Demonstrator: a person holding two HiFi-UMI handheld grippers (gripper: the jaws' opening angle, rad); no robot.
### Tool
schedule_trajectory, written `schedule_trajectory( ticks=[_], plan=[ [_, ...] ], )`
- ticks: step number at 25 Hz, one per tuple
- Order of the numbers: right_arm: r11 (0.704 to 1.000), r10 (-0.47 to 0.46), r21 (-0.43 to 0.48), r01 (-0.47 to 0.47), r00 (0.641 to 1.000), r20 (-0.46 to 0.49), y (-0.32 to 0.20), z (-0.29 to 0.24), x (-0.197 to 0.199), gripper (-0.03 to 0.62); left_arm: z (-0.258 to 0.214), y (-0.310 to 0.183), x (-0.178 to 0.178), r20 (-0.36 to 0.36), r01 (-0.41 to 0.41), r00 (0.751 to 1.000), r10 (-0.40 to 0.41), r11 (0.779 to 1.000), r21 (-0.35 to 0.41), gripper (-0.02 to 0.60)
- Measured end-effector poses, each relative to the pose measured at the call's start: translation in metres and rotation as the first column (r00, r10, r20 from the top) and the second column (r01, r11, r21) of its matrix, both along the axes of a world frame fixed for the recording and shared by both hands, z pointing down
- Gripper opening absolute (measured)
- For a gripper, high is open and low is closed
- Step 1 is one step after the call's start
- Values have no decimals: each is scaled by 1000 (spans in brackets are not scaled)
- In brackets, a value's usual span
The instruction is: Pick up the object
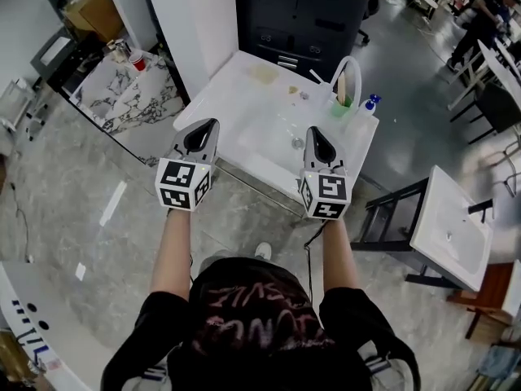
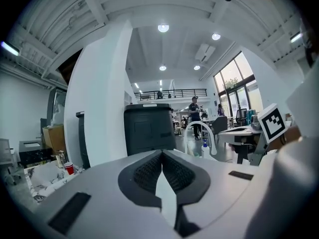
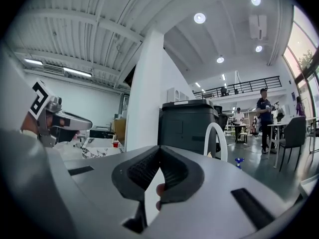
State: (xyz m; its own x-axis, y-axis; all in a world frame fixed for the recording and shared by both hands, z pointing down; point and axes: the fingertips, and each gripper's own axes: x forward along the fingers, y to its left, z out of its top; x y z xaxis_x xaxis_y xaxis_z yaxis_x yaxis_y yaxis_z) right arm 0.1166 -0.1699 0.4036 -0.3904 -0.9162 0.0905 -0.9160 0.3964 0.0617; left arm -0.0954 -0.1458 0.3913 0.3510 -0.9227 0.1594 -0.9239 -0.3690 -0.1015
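Observation:
Both grippers are held side by side in the air over the near edge of a white basin table (image 1: 244, 100). My left gripper (image 1: 214, 123) has its jaws closed together with nothing between them, as the left gripper view (image 2: 162, 153) also shows. The right gripper (image 1: 313, 130) is shut as well (image 3: 160, 148), its pads empty. On the table lie a small metal piece (image 1: 298, 143), a few small bits (image 1: 293, 90) and a brownish stain (image 1: 263, 73). At its far right stand a white arched tap (image 1: 348, 70), a green cup (image 1: 342, 107) and a blue-topped spray bottle (image 1: 372, 102).
A dark cabinet (image 1: 309, 15) and a white pillar (image 1: 195, 15) stand behind the table. A marble-topped table with a red cup (image 1: 138, 59) is at the left. A second white basin on a black frame (image 1: 452, 226) stands at the right. People move far off.

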Motion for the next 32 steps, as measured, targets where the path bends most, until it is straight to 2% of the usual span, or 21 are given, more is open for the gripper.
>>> schedule_trajectory(
  ticks=[10,21,28,32],
  plan=[
    [1000,-18,-13,18,1000,13,-62,6,-6,15,2,-66,6,6,-15,1000,15,1000,0,17],
    [996,85,-13,-85,996,-6,-163,17,-16,14,24,-190,1,-26,-129,991,128,991,-23,17],
    [980,195,-33,-195,981,6,-222,27,-30,14,43,-270,-11,-64,-237,970,233,970,-59,17],
    [964,262,-45,-262,965,-6,-249,30,-33,15,58,-309,-10,-94,-315,947,307,945,-90,17]
  ],
)
